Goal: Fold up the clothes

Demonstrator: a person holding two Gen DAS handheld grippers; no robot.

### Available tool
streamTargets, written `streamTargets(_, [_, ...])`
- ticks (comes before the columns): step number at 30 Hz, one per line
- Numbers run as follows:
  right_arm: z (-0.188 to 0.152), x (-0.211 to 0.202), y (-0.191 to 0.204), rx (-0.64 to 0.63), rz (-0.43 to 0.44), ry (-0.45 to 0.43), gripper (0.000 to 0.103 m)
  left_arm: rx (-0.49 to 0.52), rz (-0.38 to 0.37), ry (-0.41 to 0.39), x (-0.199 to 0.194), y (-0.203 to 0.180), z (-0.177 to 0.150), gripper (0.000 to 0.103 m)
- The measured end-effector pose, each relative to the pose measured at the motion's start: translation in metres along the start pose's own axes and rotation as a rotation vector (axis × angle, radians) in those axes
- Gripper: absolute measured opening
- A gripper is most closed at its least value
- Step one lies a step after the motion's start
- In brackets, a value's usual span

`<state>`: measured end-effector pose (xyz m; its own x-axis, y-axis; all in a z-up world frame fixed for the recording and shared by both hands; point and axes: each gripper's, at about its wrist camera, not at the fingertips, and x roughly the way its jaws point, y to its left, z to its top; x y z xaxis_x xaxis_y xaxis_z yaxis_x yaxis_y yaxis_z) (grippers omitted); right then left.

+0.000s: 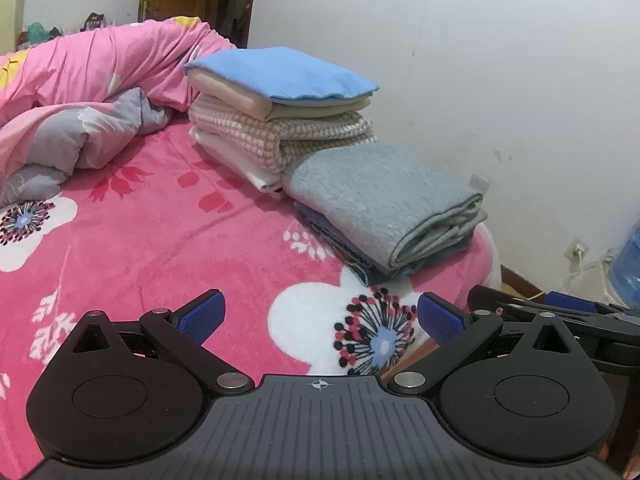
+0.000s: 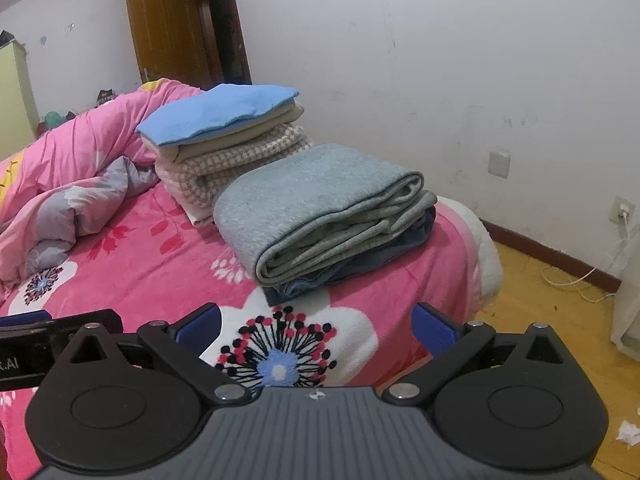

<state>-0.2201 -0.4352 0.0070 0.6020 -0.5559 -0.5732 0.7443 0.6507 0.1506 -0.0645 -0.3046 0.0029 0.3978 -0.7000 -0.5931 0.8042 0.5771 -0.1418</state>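
Observation:
A folded grey-green garment [image 1: 384,200] [image 2: 320,208] lies on a folded dark blue one [image 1: 360,268] [image 2: 304,284] at the bed's right corner. Behind it stands a stack: blue cloth [image 1: 280,74] [image 2: 216,114] on top, beige fabric, checked pink-white fabric [image 1: 280,136] [image 2: 224,164], white at the bottom. My left gripper [image 1: 320,316] is open and empty, low over the pink flowered bed sheet [image 1: 160,232]. My right gripper [image 2: 316,324] is open and empty, over the sheet [image 2: 152,264] in front of the grey-green garment. It also shows at the right edge of the left wrist view [image 1: 572,308].
A crumpled pink and grey quilt [image 1: 80,100] [image 2: 72,184] lies across the back left of the bed. White wall runs along the right; a brown door [image 2: 172,24] is behind. Wooden floor [image 2: 560,320], wall sockets with a cable, and a water bottle [image 1: 628,264] are right of the bed.

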Motion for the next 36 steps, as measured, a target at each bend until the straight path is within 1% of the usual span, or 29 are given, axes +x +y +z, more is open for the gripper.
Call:
streamTargets(4, [-0.001,-0.003,0.004,-0.009,-0.006,-0.002,0.103,-0.003,0.015,-0.001,-0.003,0.000,-0.001,0.103])
streamTargets(7, [-0.002,-0.004,0.007,-0.018,-0.027,0.002,0.103,-0.008,0.038,-0.001,-0.005,-0.001,-0.002,0.103])
streamTargets(12, [-0.006,-0.009,0.014,-0.044,-0.084,-0.001,0.103,0.022,0.104,-0.032,-0.014,-0.007,-0.005,0.103])
streamTargets(14, [-0.008,-0.011,0.017,-0.056,-0.111,-0.001,0.103,0.037,0.119,-0.037,-0.018,-0.009,-0.005,0.103])
streamTargets(16, [-0.011,-0.014,0.021,-0.068,-0.138,-0.001,0.103,0.036,0.101,-0.041,-0.022,-0.007,-0.005,0.103])
streamTargets(19, [-0.014,-0.018,0.027,-0.089,-0.154,-0.005,0.103,0.017,0.037,-0.068,-0.030,-0.002,-0.005,0.103])
streamTargets(20, [-0.015,-0.020,0.029,-0.098,-0.158,-0.004,0.103,0.007,0.030,-0.074,-0.032,-0.001,-0.005,0.103])
streamTargets(22, [-0.015,-0.020,0.033,-0.116,-0.169,0.006,0.103,0.027,0.051,-0.074,-0.033,-0.003,-0.004,0.103])
streamTargets(25, [-0.016,-0.021,0.036,-0.130,-0.183,0.018,0.103,0.108,0.117,-0.081,-0.033,-0.011,-0.004,0.103])
streamTargets(27, [-0.016,-0.022,0.037,-0.130,-0.182,0.022,0.103,0.123,0.122,-0.080,-0.034,-0.013,-0.004,0.103])
streamTargets(29, [-0.016,-0.023,0.038,-0.128,-0.176,0.023,0.103,0.108,0.102,-0.073,-0.035,-0.012,-0.003,0.103])
streamTargets(32, [-0.017,-0.025,0.039,-0.134,-0.165,0.025,0.103,0.052,0.073,-0.059,-0.035,-0.007,-0.003,0.103])
streamTargets(36, [-0.020,-0.026,0.041,-0.149,-0.175,0.023,0.103,0.025,0.096,-0.054,-0.037,-0.004,-0.003,0.103])
